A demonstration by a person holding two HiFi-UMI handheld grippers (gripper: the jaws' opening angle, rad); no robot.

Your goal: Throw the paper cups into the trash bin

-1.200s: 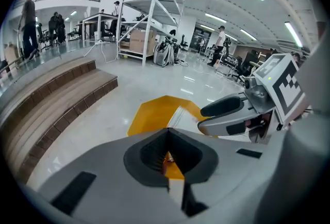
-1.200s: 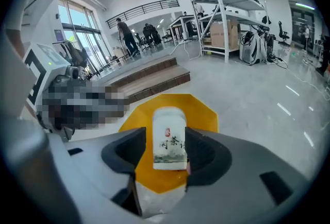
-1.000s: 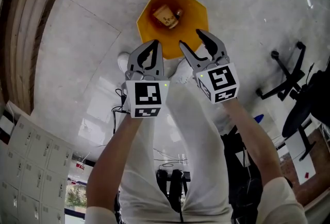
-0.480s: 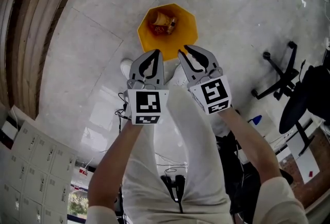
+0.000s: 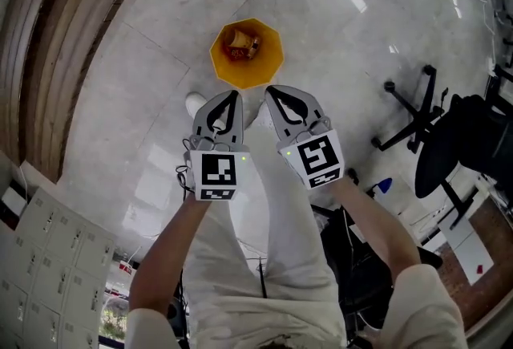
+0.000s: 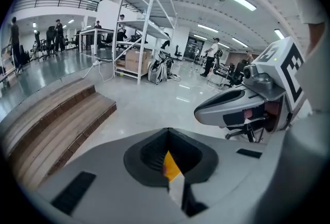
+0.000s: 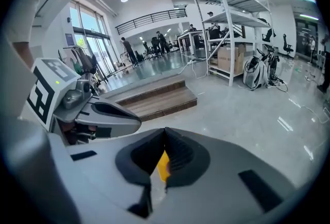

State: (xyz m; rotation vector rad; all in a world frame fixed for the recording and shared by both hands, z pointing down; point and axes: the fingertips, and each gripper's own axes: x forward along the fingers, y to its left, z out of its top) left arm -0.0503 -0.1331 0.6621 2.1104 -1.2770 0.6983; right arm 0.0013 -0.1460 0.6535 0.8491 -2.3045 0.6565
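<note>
The yellow octagonal trash bin stands on the pale floor, seen from above in the head view, with paper cups lying inside it. Both grippers hover side by side just short of the bin, above the person's legs. My left gripper is shut with nothing in it, and my right gripper is shut and empty too. In the left gripper view a sliver of the yellow bin shows through the closed jaws. The right gripper view shows the same sliver of the bin.
A black office chair base and a dark chair stand at the right. Wooden steps run along the left, with grey lockers below them. A white shelving rack and people stand far off across the hall.
The right gripper's jaws have gone from wide open to shut. Both grippers and the view have pulled up and back, so the bin now looks smaller and farther.
</note>
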